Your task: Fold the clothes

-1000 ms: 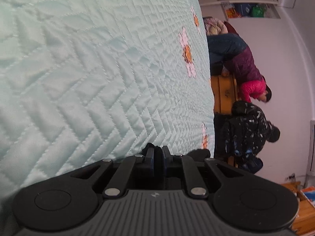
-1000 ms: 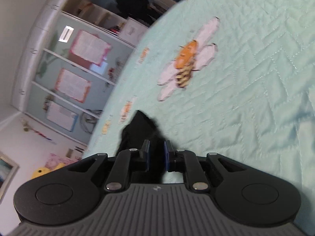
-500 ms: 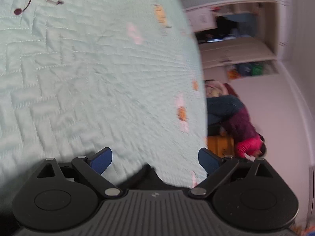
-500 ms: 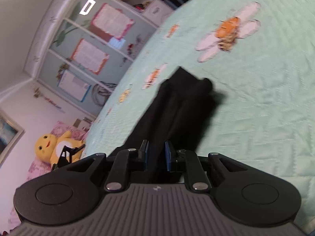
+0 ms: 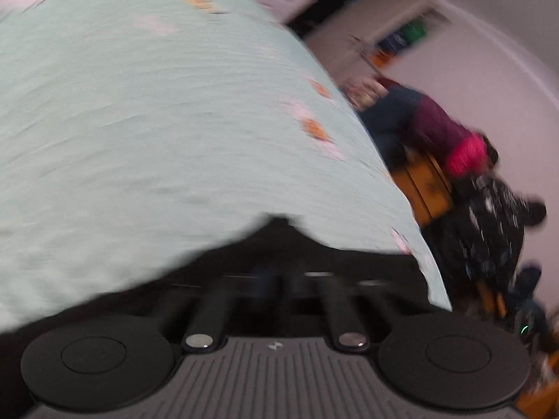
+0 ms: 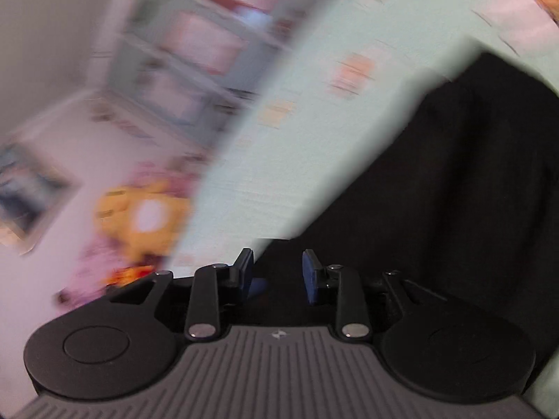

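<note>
**Two grippers at a black garment on a quilted bed**

Both wrist views are blurred. In the left wrist view, the left gripper point(image 5: 279, 276) sits at the lower centre of the frame, its jaws clenched together with black cloth bunched around them; whether the cloth is actually pinched cannot be told through the blur. The black garment point(image 5: 276, 244) spreads in a dark band across the lower frame, lying on the pale mint quilt point(image 5: 157, 122), which fills the left and centre. At the right edge, a pile of clothes point(image 5: 450, 136) in dark red, pink and black rests on a wooden bench point(image 5: 426, 185).

In the right wrist view, the right gripper point(image 6: 277, 272) holds its blue pads point(image 6: 309, 272) slightly apart, grasping a fold of the black garment, which stretches away to the upper right. A yellow plush toy point(image 6: 139, 216) shows at the left.
</note>
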Motion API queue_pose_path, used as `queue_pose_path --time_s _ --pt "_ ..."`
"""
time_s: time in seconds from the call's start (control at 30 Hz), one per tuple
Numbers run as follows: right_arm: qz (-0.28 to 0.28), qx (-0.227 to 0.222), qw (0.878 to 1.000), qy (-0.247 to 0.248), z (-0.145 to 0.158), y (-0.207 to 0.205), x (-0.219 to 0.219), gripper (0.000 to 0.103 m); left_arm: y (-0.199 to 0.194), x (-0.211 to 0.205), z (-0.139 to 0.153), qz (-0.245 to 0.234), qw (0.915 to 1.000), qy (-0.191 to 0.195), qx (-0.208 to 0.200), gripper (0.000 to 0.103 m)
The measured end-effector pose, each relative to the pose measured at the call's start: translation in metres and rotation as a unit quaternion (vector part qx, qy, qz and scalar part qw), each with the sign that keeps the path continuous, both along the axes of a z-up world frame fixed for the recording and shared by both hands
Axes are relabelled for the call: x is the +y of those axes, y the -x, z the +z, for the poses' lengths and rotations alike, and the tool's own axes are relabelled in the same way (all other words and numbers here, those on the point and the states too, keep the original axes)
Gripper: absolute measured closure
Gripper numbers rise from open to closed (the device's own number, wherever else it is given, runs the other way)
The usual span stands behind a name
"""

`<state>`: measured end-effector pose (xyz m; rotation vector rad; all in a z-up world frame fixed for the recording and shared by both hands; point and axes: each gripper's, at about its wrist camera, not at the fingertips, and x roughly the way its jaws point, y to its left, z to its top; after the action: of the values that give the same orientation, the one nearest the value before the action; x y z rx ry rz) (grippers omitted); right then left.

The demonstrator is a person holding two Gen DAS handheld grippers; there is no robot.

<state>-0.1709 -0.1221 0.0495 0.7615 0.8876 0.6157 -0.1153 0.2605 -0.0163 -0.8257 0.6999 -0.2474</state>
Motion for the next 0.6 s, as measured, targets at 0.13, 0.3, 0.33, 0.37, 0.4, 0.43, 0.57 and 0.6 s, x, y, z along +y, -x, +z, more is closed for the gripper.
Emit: queue_pose_path --time_s 0.13,0.3,0.33,0.37,0.4,0.43,0.57,0.6 --pt "-0.014 -0.028 0.999 -0.022 0.004 0.021 -0.027 0.075 0.017 0.009 0.015 0.027 0.9993 -0.021 -0.013 0.097" --pt "-0.073 -0.053 0.995 -0.040 0.027 0.079 -0.086 0.067 0.066 -0.044 0.071 0.003 0.9852 -0.160 -0.061 0.034" --pt "-0.076 -0.050 0.995 -0.044 0.027 0.091 -0.094 0.067 0.077 -0.065 0.081 -0.020 0.9773 -0.197 -0.076 0.034" --pt "-0.078 -0.045 0.995 -0.047 0.026 0.103 -0.100 0.067 0.089 -0.086 0.086 -0.047 0.9678 -0.230 -0.090 0.034" --pt "-0.080 -0.039 0.995 -0.049 0.025 0.112 -0.105 0.067 0.101 -0.107 0.091 -0.074 0.9561 -0.263 -0.105 0.033" --pt "-0.082 -0.034 0.995 -0.049 0.023 0.120 -0.108 0.067 0.113 -0.128 0.096 -0.101 0.9424 -0.296 -0.119 0.033" --pt "-0.095 -0.033 0.995 -0.023 0.019 0.135 -0.109 0.067 0.132 -0.198 0.080 -0.181 0.8910 -0.399 -0.118 0.035" --pt "-0.097 -0.036 0.995 -0.007 0.018 0.137 -0.107 0.067 0.133 -0.208 0.072 -0.193 0.8824 -0.415 -0.110 0.044"
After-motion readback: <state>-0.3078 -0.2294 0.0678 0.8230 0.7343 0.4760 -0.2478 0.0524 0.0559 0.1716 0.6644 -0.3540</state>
